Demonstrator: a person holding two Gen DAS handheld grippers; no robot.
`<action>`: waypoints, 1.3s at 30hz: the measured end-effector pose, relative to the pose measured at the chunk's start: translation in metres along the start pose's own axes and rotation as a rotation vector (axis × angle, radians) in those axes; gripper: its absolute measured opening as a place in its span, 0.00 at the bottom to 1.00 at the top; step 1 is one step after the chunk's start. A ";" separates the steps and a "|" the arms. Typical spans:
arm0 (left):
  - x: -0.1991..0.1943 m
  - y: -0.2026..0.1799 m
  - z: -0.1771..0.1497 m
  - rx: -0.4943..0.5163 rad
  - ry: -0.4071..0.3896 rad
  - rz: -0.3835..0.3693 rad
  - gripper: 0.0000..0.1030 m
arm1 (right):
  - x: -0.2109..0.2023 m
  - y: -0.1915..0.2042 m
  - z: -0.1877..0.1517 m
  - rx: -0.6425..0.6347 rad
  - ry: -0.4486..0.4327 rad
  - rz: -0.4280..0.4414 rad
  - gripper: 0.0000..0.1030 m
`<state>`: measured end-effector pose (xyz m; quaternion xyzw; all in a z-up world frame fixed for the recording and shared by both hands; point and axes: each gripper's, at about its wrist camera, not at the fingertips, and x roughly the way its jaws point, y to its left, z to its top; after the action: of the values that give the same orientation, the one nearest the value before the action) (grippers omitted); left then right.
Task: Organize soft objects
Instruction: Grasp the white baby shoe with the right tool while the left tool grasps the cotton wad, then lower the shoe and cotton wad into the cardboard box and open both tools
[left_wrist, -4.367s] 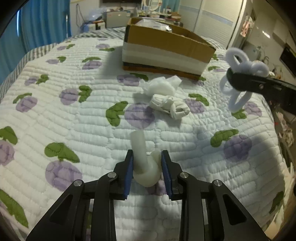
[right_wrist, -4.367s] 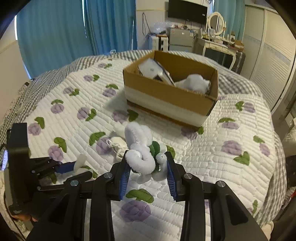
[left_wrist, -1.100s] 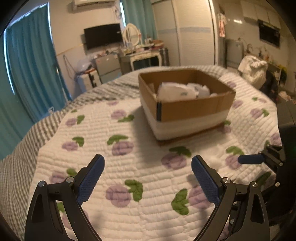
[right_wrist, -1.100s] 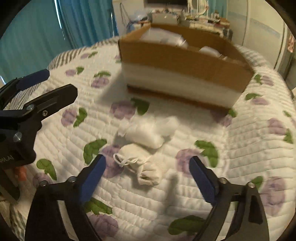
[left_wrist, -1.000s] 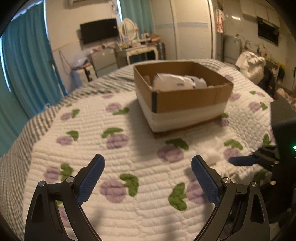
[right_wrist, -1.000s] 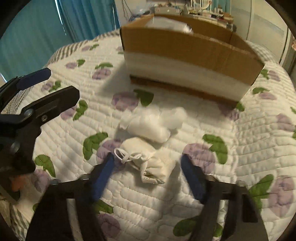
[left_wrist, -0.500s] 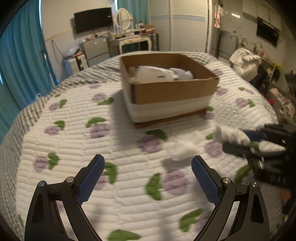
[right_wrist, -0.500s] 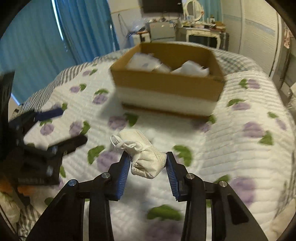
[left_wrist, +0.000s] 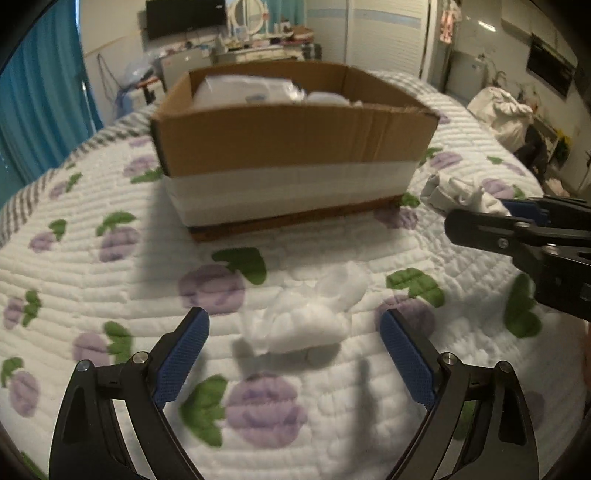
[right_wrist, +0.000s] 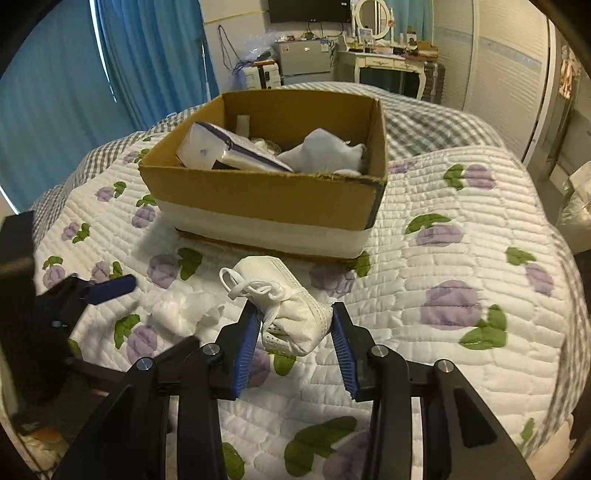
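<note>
My right gripper (right_wrist: 295, 321) is shut on a small white baby shoe (right_wrist: 284, 299) with laces, held above the quilt in front of the cardboard box (right_wrist: 266, 199). The shoe also shows in the left wrist view (left_wrist: 458, 194) at the right gripper's tip. My left gripper (left_wrist: 293, 334) is open wide, its fingers either side of a white crumpled soft wad (left_wrist: 306, 314) lying on the quilt. The wad also shows in the right wrist view (right_wrist: 184, 310). The box (left_wrist: 291, 147) holds white soft items and a pouch.
The bed quilt (right_wrist: 461, 258) is white with purple-and-green fruit prints. Blue curtains (right_wrist: 110, 74) hang at the left. A dresser, TV and wardrobe stand behind the bed. White laundry (left_wrist: 506, 110) lies at the far right.
My left gripper has moved down and forward over the white wad, which now lies between its open fingers. My right gripper holds the shoe closer to the box.
</note>
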<state>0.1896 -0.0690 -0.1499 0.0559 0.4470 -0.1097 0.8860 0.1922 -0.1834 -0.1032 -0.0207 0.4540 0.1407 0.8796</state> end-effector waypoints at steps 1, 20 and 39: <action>0.004 -0.001 0.000 0.004 0.007 0.001 0.82 | 0.003 0.000 -0.001 0.003 0.007 0.006 0.38; -0.038 0.000 -0.001 0.031 -0.033 -0.032 0.46 | -0.023 0.007 -0.006 -0.018 -0.051 0.008 0.38; -0.173 -0.018 0.035 0.046 -0.312 0.030 0.46 | -0.157 0.037 0.020 -0.077 -0.300 -0.037 0.38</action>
<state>0.1130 -0.0688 0.0099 0.0651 0.3005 -0.1139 0.9447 0.1120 -0.1809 0.0382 -0.0416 0.3115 0.1434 0.9385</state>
